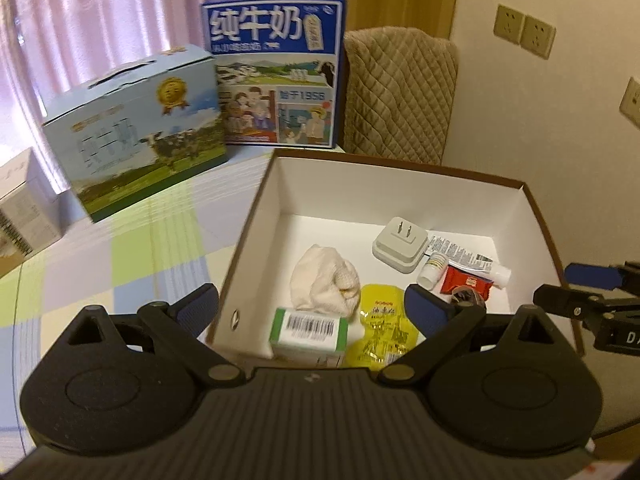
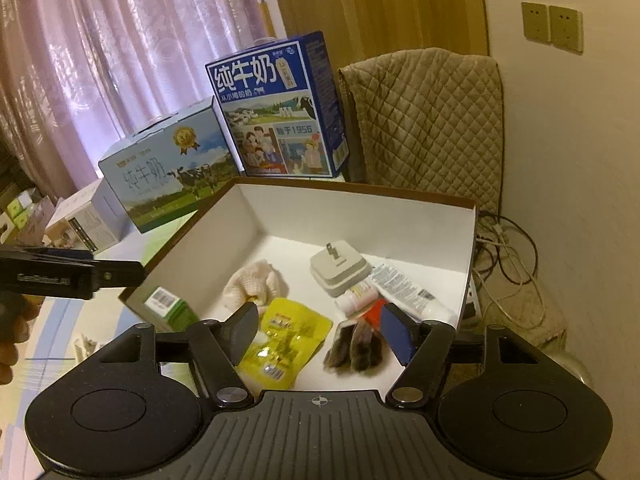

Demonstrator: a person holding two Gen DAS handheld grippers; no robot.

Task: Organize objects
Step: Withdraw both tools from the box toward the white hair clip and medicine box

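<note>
An open white-lined cardboard box (image 1: 400, 192) stands on the checked table. Inside lie a white cloth (image 1: 324, 280), a white plug adapter (image 1: 400, 246), a tube (image 1: 464, 258), a small white bottle (image 1: 432, 270), a red packet (image 1: 466, 282), a yellow packet (image 1: 380, 320) and a dark furry item (image 2: 356, 350). A green barcode carton (image 1: 308, 332) sits at the box's near left corner between the fingers of my open left gripper (image 1: 312, 312); nothing touches it. My right gripper (image 2: 320, 330) hangs open above the yellow packet (image 2: 284, 340) and the furry item, holding nothing.
Two milk cartons, a light blue one (image 1: 136, 132) and a dark blue one (image 1: 276, 76), stand behind the box. A chair with a quilted cover (image 2: 432, 128) is at the back right, with cables (image 2: 508, 248) on the floor. A small grey box (image 1: 24, 208) sits far left.
</note>
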